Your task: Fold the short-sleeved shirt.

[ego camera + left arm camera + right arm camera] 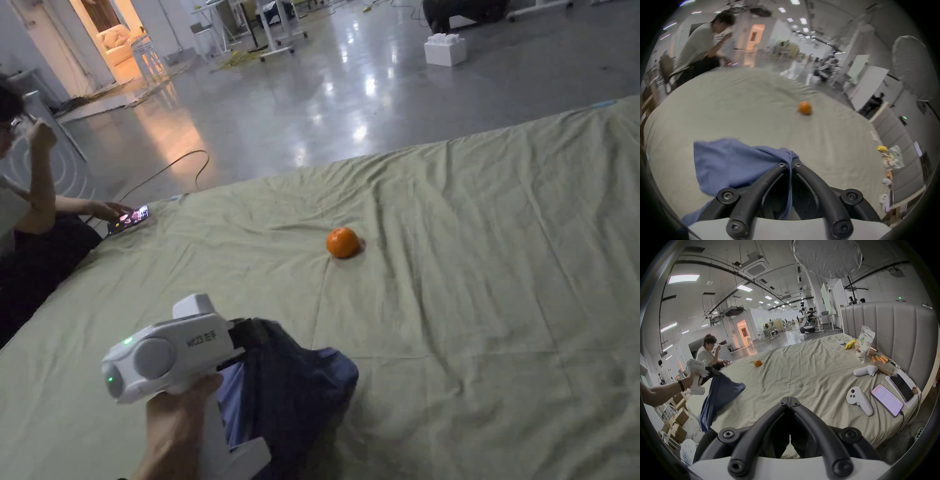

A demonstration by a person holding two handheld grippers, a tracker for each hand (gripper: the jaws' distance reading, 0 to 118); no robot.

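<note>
Fabric of the blue shirt (730, 164) is bunching in our left gripper (790, 164), its 2 jaws pinching it above the bed's (487, 300) near edge, probably to spread it flat, while our right gripper (790, 400) is idling pressed together, empty.

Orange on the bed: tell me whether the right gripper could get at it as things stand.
Probably yes. The right gripper is shut on nothing, and bare sheet lies between it and the orange. The shirt hangs off to one side from the left gripper. The jaws would have to open first.
</note>
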